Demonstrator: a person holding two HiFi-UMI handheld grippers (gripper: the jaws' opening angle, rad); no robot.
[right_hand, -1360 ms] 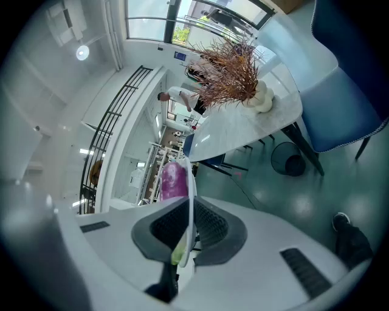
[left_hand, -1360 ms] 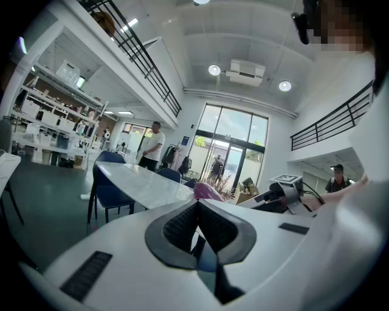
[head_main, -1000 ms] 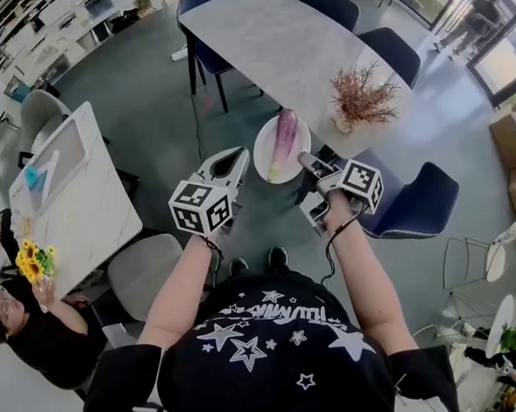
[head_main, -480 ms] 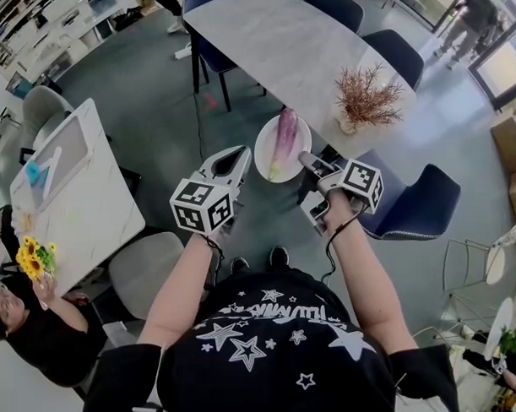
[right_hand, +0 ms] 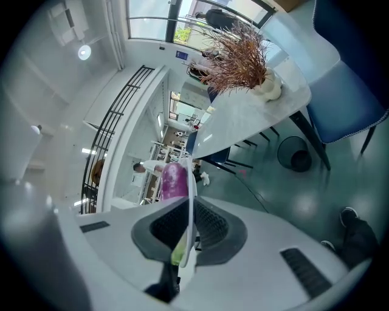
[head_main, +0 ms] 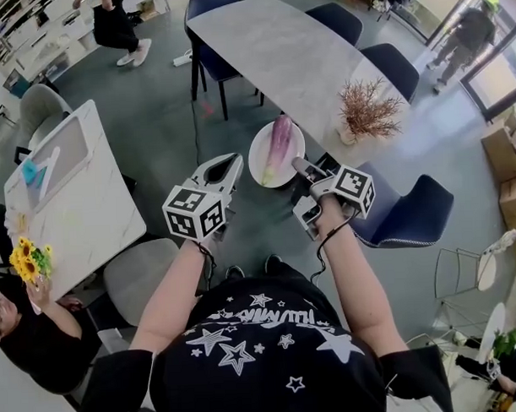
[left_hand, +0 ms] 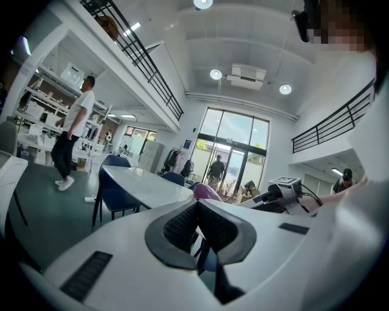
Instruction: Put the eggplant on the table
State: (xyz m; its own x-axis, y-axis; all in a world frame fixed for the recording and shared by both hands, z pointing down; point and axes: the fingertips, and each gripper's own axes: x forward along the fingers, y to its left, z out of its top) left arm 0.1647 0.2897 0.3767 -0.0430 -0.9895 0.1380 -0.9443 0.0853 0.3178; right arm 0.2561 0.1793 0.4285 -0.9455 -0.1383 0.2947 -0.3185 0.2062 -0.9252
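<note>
Clamping the white round plate's [head_main: 259, 159] rim, the right gripper [head_main: 298, 166] is risking the long purple eggplant [head_main: 279, 141] rolling off it, while the left gripper [head_main: 230, 163] is hanging clenched and empty.

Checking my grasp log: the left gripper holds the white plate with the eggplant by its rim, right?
No, wrong gripper: the right gripper holds the white plate with the eggplant by its rim, as the right gripper view shows. The left gripper is shut on nothing.
</note>
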